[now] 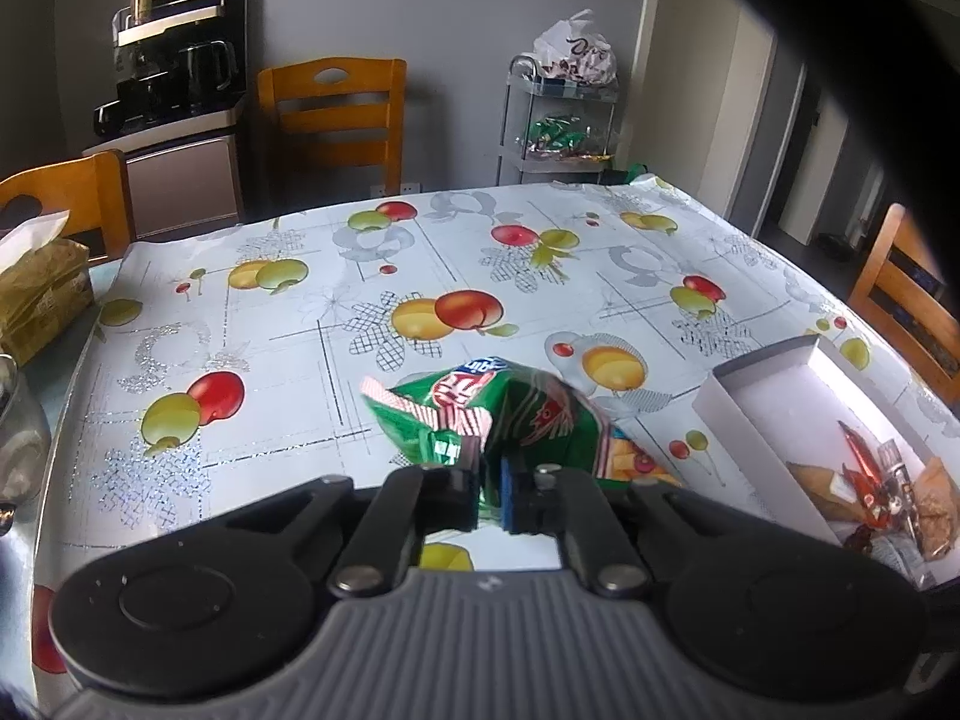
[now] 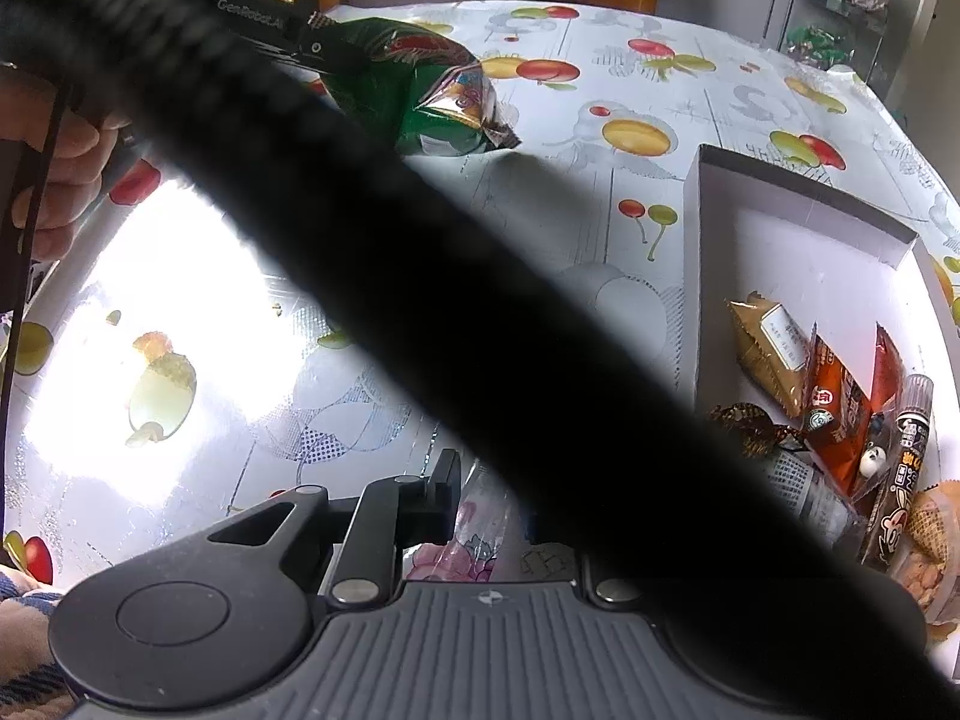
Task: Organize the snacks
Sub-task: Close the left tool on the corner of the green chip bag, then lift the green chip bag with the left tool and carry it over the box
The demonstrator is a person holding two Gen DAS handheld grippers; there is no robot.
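Note:
My left gripper (image 1: 491,474) is shut on the lower edge of a green snack bag (image 1: 510,414) and holds it a little above the fruit-print tablecloth (image 1: 300,312). The right wrist view shows the same bag (image 2: 420,90) at the upper left, hanging from the left gripper (image 2: 324,51). My right gripper (image 2: 480,498) points down at the table, shut on a clear packet with pink flowers (image 2: 474,531). A thick black cable (image 2: 456,276) hides its right finger. A white open box (image 2: 798,192) to the right holds several wrapped snacks (image 2: 834,414).
The white box (image 1: 774,390) lies right of the green bag. A tissue box (image 1: 42,294) and a glass jar (image 1: 18,438) stand at the table's left edge. Wooden chairs (image 1: 336,114) and a wire cart with snack bags (image 1: 558,120) are behind the table. A hand (image 2: 66,150) holds the left gripper.

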